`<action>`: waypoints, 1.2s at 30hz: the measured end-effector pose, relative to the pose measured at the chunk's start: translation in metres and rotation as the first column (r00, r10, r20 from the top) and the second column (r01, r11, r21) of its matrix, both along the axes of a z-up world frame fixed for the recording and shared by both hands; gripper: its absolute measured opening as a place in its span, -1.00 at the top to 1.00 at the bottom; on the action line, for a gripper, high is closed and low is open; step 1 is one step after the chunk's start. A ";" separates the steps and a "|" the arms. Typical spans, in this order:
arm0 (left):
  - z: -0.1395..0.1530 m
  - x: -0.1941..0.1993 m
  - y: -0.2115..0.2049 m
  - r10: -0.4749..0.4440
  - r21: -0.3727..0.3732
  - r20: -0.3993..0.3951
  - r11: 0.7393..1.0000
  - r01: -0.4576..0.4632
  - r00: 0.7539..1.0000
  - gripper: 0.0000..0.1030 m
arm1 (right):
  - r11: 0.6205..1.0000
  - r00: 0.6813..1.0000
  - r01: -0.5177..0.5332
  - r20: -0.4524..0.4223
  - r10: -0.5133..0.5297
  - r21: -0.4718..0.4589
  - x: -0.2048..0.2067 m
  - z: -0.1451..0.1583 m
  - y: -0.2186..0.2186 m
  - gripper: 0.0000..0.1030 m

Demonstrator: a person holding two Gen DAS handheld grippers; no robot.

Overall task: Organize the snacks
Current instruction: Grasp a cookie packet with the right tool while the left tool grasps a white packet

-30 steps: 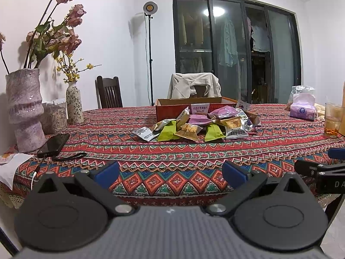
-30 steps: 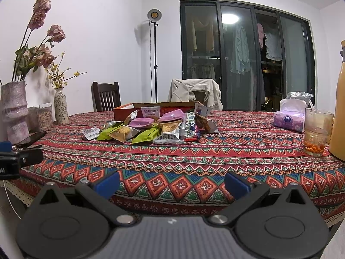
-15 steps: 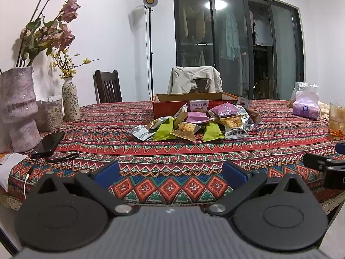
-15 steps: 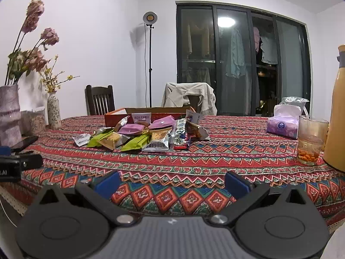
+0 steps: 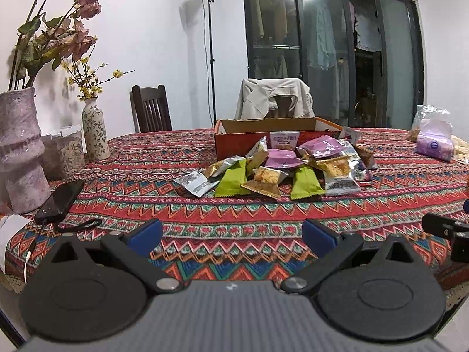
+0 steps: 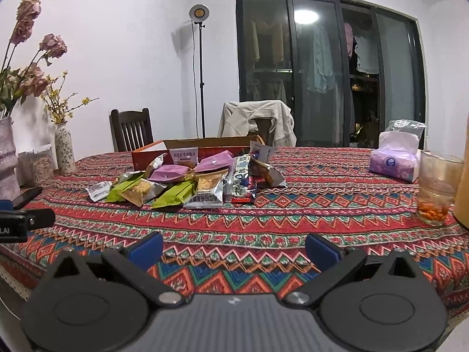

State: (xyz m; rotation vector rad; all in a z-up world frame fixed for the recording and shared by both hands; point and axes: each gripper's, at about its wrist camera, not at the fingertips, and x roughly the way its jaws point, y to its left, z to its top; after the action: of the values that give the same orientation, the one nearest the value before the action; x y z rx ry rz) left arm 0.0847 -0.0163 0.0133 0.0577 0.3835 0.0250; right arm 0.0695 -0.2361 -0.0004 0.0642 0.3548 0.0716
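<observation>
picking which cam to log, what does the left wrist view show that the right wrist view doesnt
Only the left wrist view shows the black cable beside the phone. Only the right wrist view shows the glass and the orange bottle. Both show the snack pile, the cardboard box, the tissue pack, and both grippers open, left gripper, right gripper.

Phone (image 5: 60, 201) beside pink vase (image 5: 20, 149); tissue pack (image 6: 394, 162) near glass (image 6: 436, 187).

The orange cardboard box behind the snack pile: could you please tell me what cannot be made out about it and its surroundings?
- Orange cardboard box: interior hidden by its front wall, both views.
- Tall orange bottle: cut by right-wrist frame edge.
- Snack packet print: too small to read.
</observation>
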 end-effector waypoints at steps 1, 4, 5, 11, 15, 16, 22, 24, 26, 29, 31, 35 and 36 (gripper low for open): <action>0.001 0.004 0.001 0.005 -0.001 -0.004 1.000 -0.005 1.000 -1.00 | 1.000 1.000 -0.006 -0.004 0.006 -0.001 0.006 0.001 0.001 -1.00; 0.003 0.015 0.003 0.017 -0.008 -0.011 1.000 -0.017 1.000 -1.00 | 1.000 1.000 -0.020 -0.013 0.020 -0.001 0.018 0.005 0.002 -1.00; 0.004 0.019 0.005 0.021 -0.011 -0.014 1.000 -0.021 1.000 -1.00 | 1.000 1.000 -0.026 -0.015 0.026 0.000 0.023 0.006 0.003 -1.00; 0.005 0.044 0.016 0.036 -0.005 -0.029 0.999 -0.036 0.999 -1.00 | 0.997 0.997 -0.073 -0.035 0.073 -0.001 0.050 0.012 0.014 -1.00; 0.005 0.071 0.033 0.035 0.014 -0.034 0.999 -0.034 0.999 -1.00 | 0.994 0.992 -0.113 -0.062 0.114 0.014 0.070 0.015 0.026 -0.98; 0.004 0.078 0.038 0.031 0.017 -0.034 0.999 -0.030 0.999 -1.00 | 0.992 0.990 -0.125 -0.069 0.126 0.020 0.076 0.016 0.029 -0.98; -0.001 0.133 0.071 -0.036 0.031 -0.062 0.999 0.038 0.997 -1.00 | 0.984 0.979 -0.178 -0.103 0.177 0.002 0.111 0.015 0.059 -0.82; -0.005 0.156 0.079 -0.066 0.046 -0.090 0.996 0.070 0.994 -1.00 | 0.980 0.973 -0.199 -0.117 0.198 0.006 0.124 0.015 0.070 -0.76; -0.011 0.178 0.084 -0.104 0.074 -0.112 0.991 0.113 0.988 -0.99 | 0.975 0.966 -0.221 -0.131 0.222 0.025 0.139 0.016 0.081 -0.69; -0.018 0.204 0.089 -0.171 0.098 -0.125 0.978 0.184 0.977 -0.86 | 0.968 0.957 -0.241 -0.146 0.249 0.069 0.160 0.017 0.096 -0.64; -0.024 0.221 0.089 -0.207 0.110 -0.151 0.968 0.225 0.967 -0.70 | 0.964 0.953 -0.249 -0.153 0.261 0.090 0.176 0.017 0.108 -0.58; -0.034 0.244 0.089 -0.267 0.085 -0.233 0.952 0.293 0.935 -0.42 | 0.957 0.946 -0.262 -0.164 0.281 0.128 0.205 0.015 0.131 -0.57; -0.035 0.246 0.091 -0.288 0.058 -0.247 0.949 0.311 0.925 -0.29 | 0.957 0.946 -0.260 -0.164 0.280 0.132 0.211 0.013 0.136 -0.57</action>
State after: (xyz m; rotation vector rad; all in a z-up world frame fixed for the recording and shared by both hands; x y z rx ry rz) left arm 0.3307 0.0744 -0.0217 0.2159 0.6086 -0.2691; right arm 0.2809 -0.1001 0.0128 0.1300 0.5409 0.3595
